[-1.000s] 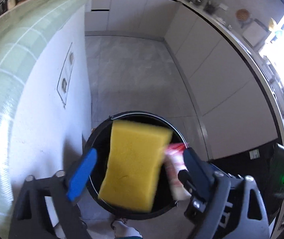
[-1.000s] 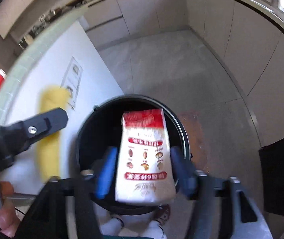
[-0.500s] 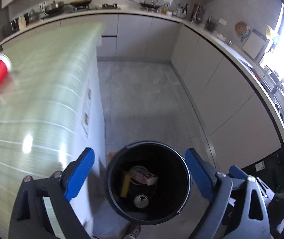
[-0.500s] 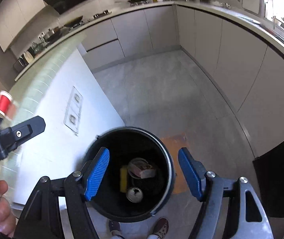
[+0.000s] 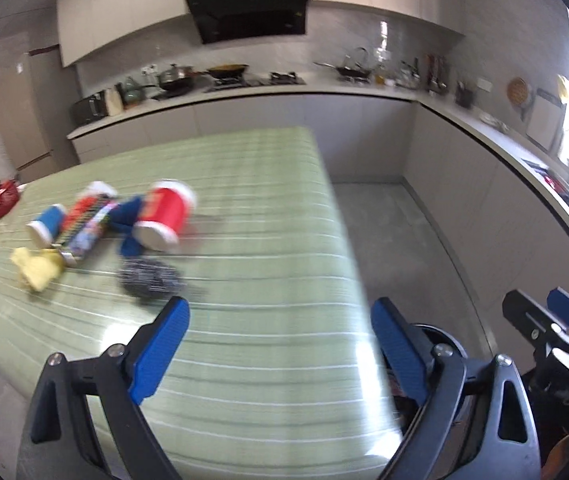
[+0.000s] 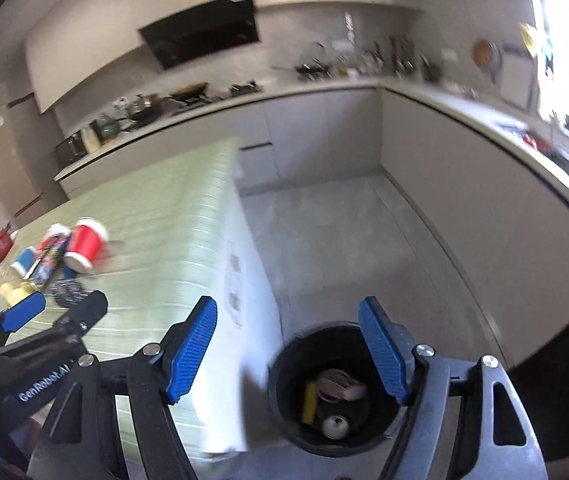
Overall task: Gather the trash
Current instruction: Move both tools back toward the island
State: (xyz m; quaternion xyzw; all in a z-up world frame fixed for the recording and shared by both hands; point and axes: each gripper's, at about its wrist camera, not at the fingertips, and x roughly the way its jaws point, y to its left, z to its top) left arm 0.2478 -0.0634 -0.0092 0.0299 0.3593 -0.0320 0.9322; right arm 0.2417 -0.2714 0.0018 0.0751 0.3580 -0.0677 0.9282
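Both grippers empty, step in hand looks like heading to the counter for the next piece of trash. Left gripper (image 5: 280, 344): jaws wide apart, nothing btwn them, aimed down at the green counter (image 5: 268, 248). Right gripper (image 6: 288, 354): jaws apart and opening, nothing btwn the pads; the black bin (image 6: 284, 364) sits on the floor below and ahead of it, just beside the counter's end. Bin holds a yellow sponge (image 6: 309, 402), a packet (image 6: 340, 386) and a can (image 6: 334, 426). Remaining trash lies ahead-left of the left gripper on the counter: red cup (image 5: 166, 216) on its side, blue cup (image 5: 46, 224), a colourful tube (image 5: 84, 226) btwn them, a yellow rag (image 5: 38, 268), a dark scrubby wad (image 5: 148, 276) nearest the tool. More red stuff at the far left edge, too blurred to ID. To do it well, probably: take the nearest item first w/ the left, i.e. the dark wad, come down from above w/ jaws straddling it, keep pads off the red cup so it doesn't roll. Right gripper likely best on the red cup, gripped across its body, not the rim. Wad looks soft, so close fully. Frames are motion-blurred; exact contact btwn items can't be told.
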